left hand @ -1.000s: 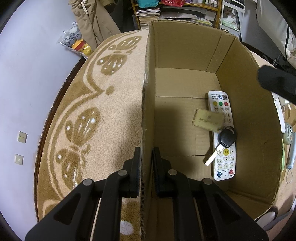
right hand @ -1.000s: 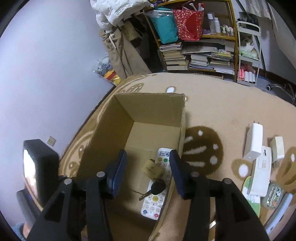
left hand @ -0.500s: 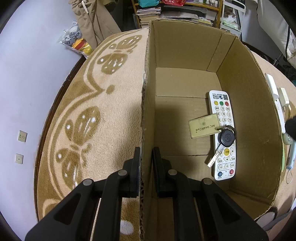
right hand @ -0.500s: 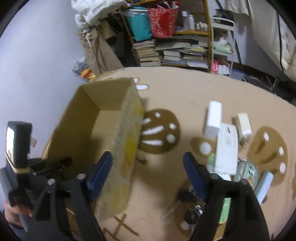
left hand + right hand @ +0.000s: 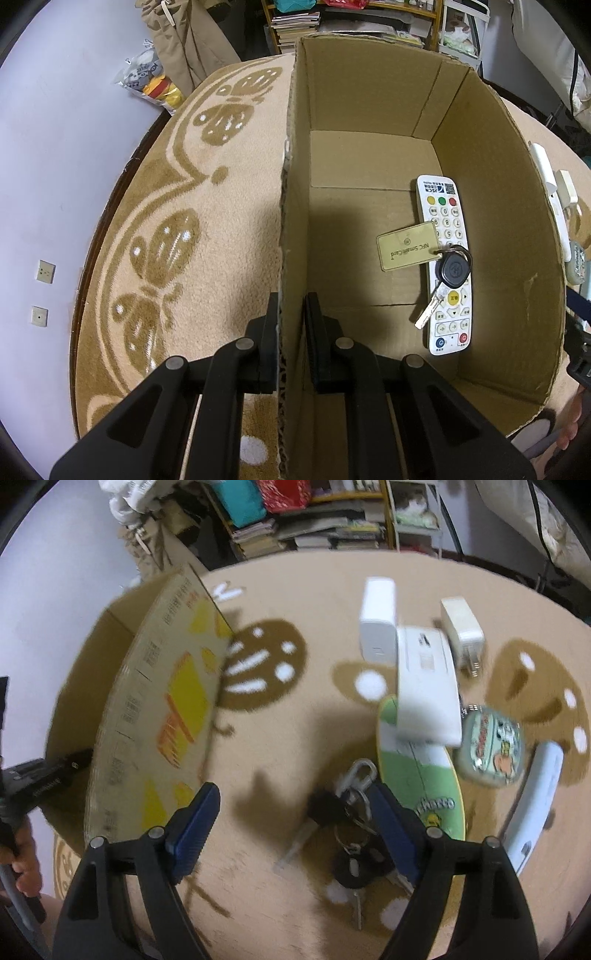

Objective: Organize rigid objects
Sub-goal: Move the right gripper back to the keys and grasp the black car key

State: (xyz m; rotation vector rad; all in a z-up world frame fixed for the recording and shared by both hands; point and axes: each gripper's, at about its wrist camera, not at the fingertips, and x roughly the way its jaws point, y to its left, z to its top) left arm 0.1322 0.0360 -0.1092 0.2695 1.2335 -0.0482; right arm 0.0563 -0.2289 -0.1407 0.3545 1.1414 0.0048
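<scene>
The bunch of metal keys with black fobs (image 5: 345, 834) lay on the beige patterned carpet (image 5: 317, 602), just right of the brown cardboard box (image 5: 147, 709). The right gripper (image 5: 295, 827) hung over it with jaws spread wide and nothing between the pads. I judged it should shift a little right and grasp the black fob, not the loose ring, while the left gripper (image 5: 291, 332) stayed clenched on the box wall to steady it.

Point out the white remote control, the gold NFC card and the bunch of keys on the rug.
White remote control (image 5: 447, 221), left wrist view, number pad.
Gold NFC card (image 5: 406, 246), left wrist view, centre.
Bunch of keys (image 5: 327, 808), right wrist view, black head.

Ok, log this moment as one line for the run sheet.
left tool: shut on cardboard box wall | right tool: open above key bunch on rug | in box: remote control, key with card tag
</scene>
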